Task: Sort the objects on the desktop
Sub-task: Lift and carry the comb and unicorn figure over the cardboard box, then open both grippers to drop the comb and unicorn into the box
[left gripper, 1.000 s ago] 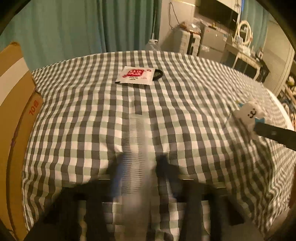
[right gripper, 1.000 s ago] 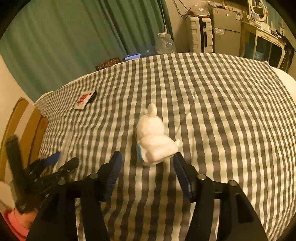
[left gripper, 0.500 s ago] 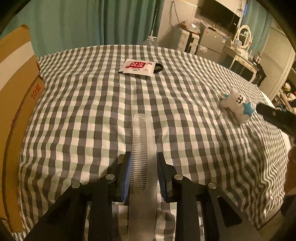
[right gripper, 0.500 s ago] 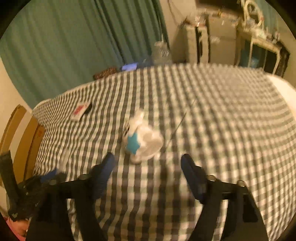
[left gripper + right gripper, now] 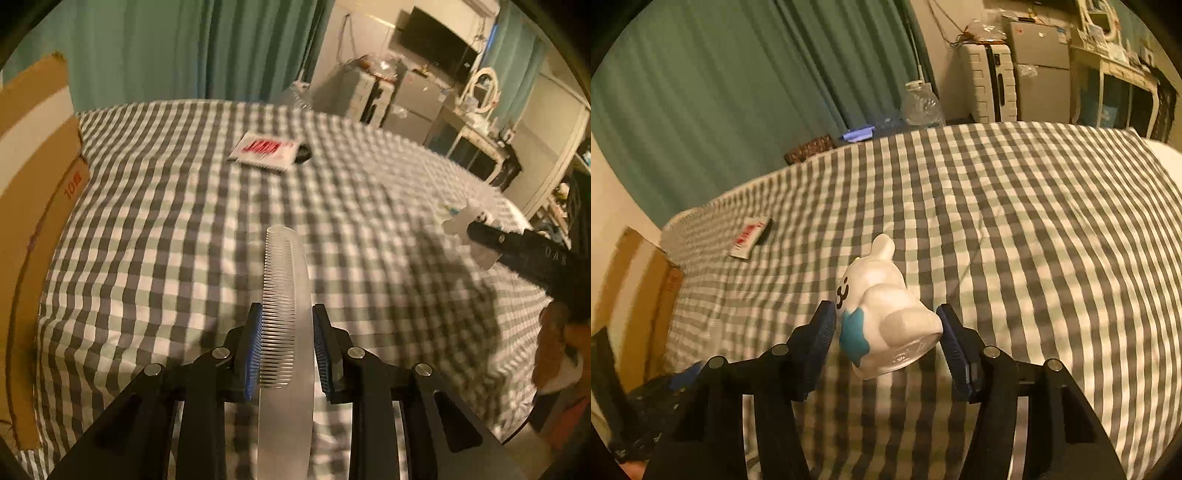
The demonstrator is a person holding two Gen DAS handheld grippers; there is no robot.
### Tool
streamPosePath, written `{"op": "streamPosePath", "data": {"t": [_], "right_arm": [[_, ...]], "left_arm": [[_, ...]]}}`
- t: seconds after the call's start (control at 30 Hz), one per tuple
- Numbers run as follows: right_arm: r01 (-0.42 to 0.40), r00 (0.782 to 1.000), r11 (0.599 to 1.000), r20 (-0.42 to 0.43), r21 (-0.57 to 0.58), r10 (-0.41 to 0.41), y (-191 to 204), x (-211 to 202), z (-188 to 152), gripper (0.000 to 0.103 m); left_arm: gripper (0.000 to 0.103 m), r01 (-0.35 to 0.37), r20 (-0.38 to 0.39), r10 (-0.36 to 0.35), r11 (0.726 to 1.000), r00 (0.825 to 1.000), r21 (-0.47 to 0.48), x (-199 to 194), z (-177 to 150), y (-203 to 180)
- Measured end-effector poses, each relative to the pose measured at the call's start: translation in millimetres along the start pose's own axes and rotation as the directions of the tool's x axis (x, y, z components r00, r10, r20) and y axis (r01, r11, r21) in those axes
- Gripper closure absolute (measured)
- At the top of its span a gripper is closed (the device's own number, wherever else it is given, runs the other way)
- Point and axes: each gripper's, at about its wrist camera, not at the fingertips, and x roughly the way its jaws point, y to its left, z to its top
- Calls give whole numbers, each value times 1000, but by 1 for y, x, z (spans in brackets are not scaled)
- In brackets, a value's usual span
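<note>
With the left gripper [image 5: 287, 354] pinching the comb [image 5: 285, 325] between its 2 pads, the right gripper [image 5: 888, 345] is closing around the white figurine [image 5: 882, 306] between its fingers and should squeeze evenly so it cannot twist out.

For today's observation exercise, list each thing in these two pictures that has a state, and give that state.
Comb: clamped lengthwise in the left gripper, lifted above the cloth.
White figure: tipped over between the right gripper's closing jaws; firm contact not clear.
Red-and-white packet: lying flat on the checked cloth.
Cardboard box: flaps standing open.
</note>
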Motion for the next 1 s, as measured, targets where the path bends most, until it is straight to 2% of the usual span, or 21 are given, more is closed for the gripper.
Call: {"op": "streamPosePath", "data": {"t": [0.13, 0.27, 0.47, 0.57, 0.67, 0.8, 0.9, 1.0], "right_arm": [[-19, 999, 1000, 41, -11, 20, 19, -35, -2, 47], [-46, 994, 997, 96, -67, 53, 64, -78, -8, 47], [-113, 981, 974, 133, -197, 141, 151, -132, -14, 47], [-177, 965, 953, 147, -244, 217, 200, -150, -8, 47], [-217, 951, 934, 152, -284, 267, 249, -154, -5, 47], [-314, 929, 901, 99, -301, 357, 308, -143, -3, 46], [-336, 927, 883, 51, -328, 372, 347, -121, -11, 47], [-335, 935, 873, -9, -355, 355, 383, -88, -25, 47]], "left_arm": [[77, 23, 53, -24, 999, 998, 23, -35, 6, -16], [77, 40, 128, -45, 998, 991, 40, -87, 22, -20], [77, 12, 237, -26, 998, 971, 62, -167, 47, -2], [77, -18, 272, -3, 997, 962, 76, -201, 60, 17], [77, -57, 290, 36, 996, 956, 64, -235, 74, 53], [77, -126, 293, 108, 991, 950, 44, -259, 66, 100], [77, -155, 271, 151, 988, 951, -8, -257, 52, 143], [77, -149, 243, 172, 983, 955, -108, -242, 38, 183]]}}
